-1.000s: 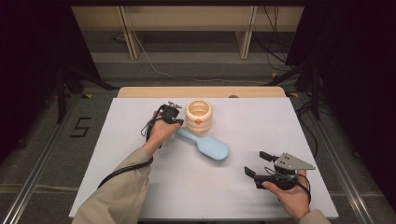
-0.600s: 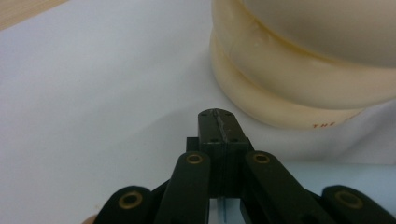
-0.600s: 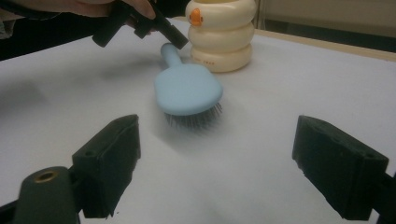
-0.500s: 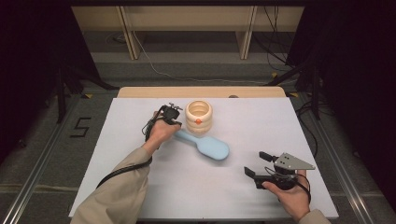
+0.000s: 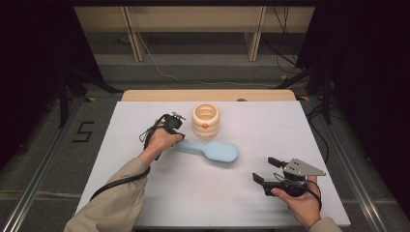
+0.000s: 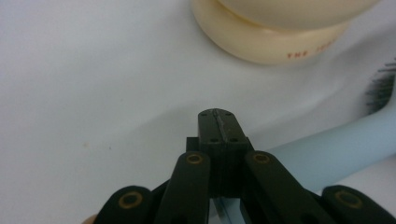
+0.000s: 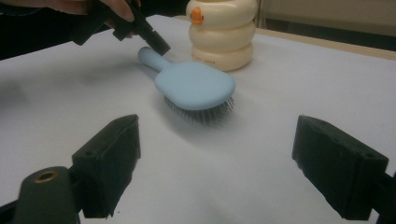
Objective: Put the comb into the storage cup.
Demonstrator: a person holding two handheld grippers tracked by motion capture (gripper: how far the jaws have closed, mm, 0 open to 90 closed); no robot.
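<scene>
A light blue hairbrush [image 5: 212,151] lies bristles down in the middle of the white table, its handle pointing left. My left gripper [image 5: 179,138] is shut, its tip down at the end of the handle; in the left gripper view [image 6: 218,122] the pads meet with nothing between them and the handle [image 6: 336,154] runs off to the right beneath. A cream ringed container [image 5: 205,121] with an orange dot stands just behind the brush. My right gripper [image 5: 263,169] stays open near the front right, facing the brush head [image 7: 194,86] with nothing between its jaws.
The white table top [image 5: 290,130] ends at a wooden strip [image 5: 208,95] along the far side. Beyond it are table legs and cables on the floor. The left gripper's cable [image 5: 116,183] trails back along the sleeve.
</scene>
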